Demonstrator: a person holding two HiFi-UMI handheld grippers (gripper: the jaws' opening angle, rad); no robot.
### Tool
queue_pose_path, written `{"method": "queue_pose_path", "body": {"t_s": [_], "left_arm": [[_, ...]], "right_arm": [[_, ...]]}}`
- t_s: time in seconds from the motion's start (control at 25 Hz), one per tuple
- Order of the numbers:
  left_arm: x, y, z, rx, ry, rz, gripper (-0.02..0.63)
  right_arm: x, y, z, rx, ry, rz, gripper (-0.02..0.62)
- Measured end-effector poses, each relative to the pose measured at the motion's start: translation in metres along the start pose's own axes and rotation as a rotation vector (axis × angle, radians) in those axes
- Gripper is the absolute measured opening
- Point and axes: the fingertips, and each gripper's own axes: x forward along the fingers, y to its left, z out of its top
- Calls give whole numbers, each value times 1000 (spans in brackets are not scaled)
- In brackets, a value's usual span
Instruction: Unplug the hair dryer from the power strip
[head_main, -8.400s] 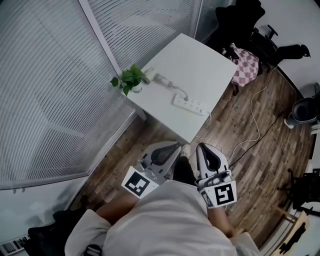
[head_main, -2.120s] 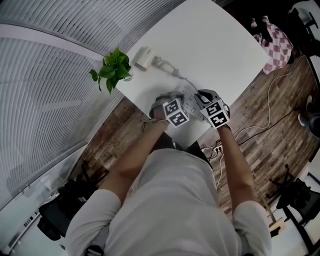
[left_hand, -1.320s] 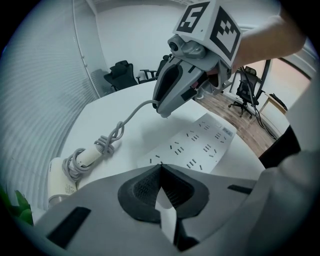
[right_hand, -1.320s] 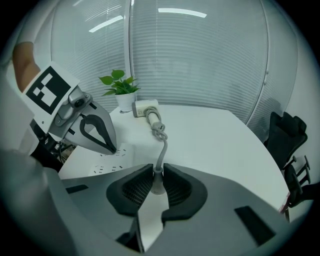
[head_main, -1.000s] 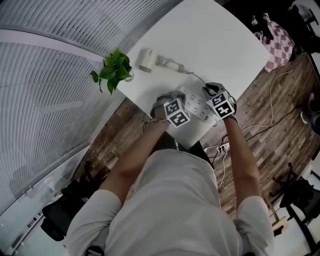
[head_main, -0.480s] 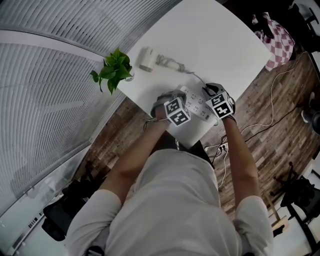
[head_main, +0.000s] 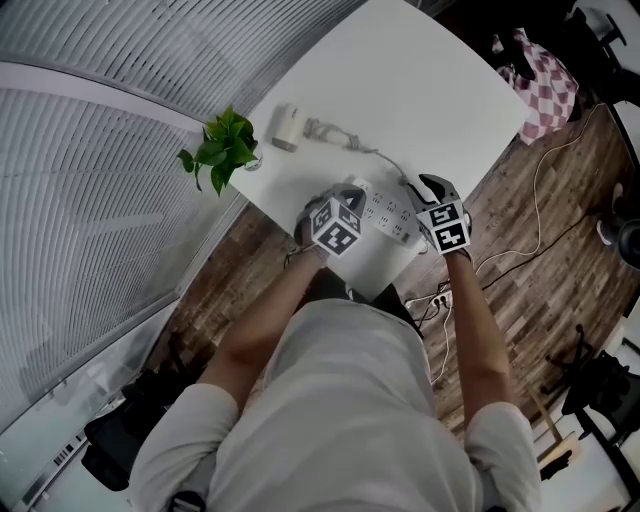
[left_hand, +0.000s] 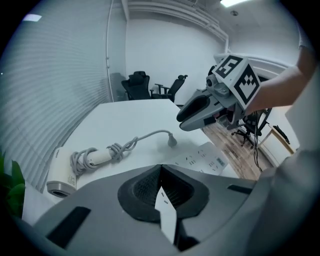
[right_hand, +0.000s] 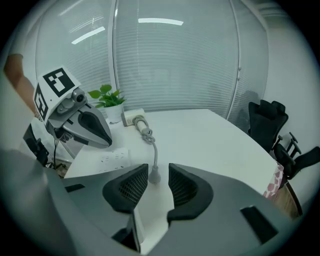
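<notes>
The white hair dryer (head_main: 288, 127) lies near the table's far left edge, its grey cord (head_main: 352, 146) coiled beside it. The plug (left_hand: 171, 141) rests on the tabletop, out of the white power strip (head_main: 386, 216). My right gripper (right_hand: 158, 172) hovers just over the plug (right_hand: 154, 176). Its jaws are opening, and the plug shows in the gap with neither pad touching it. My left gripper (left_hand: 160, 167) is shut on nothing and is raised above the strip's near end (left_hand: 200, 157). Each gripper shows in the other's view: the right gripper (left_hand: 200, 107) and the left gripper (right_hand: 85, 127).
A small potted plant (head_main: 215, 150) stands at the table's left corner beside the dryer. The white table (head_main: 430, 90) ends just before the person's body. Window blinds run along the left. Office chairs (right_hand: 267, 122) and floor cables (head_main: 520, 240) lie beyond the table.
Both grippers have lifted a little off the power strip, and the left one has rolled. The right jaws have spread wide and let go of the plug.
</notes>
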Motion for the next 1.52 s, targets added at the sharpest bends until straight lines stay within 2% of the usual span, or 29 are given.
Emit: {"method": "queue_pose_path", "body": {"t_s": [0.16, 0.44, 0.76, 1.08, 1.24, 1.52], "left_arm": [[-26, -6, 25, -40, -110, -6, 29], [-82, -24, 74, -101, -337, -37, 29], [-161, -36, 136, -146, -593, -58, 29], [-229, -50, 175, -87, -745, -76, 29], [-267, -61, 198, -48, -855, -73, 29], [-298, -76, 208, -44, -902, -76, 29]], "right_arm": [[-32, 2, 21, 65, -92, -15, 141], [-94, 25, 70, 153, -264, -29, 103], [-162, 66, 126, 182, -428, -16, 77], [-208, 92, 162, 151, -504, -13, 61], [-230, 97, 180, 151, -536, -1, 52], [-259, 100, 204, 140, -578, -4, 43]]}}
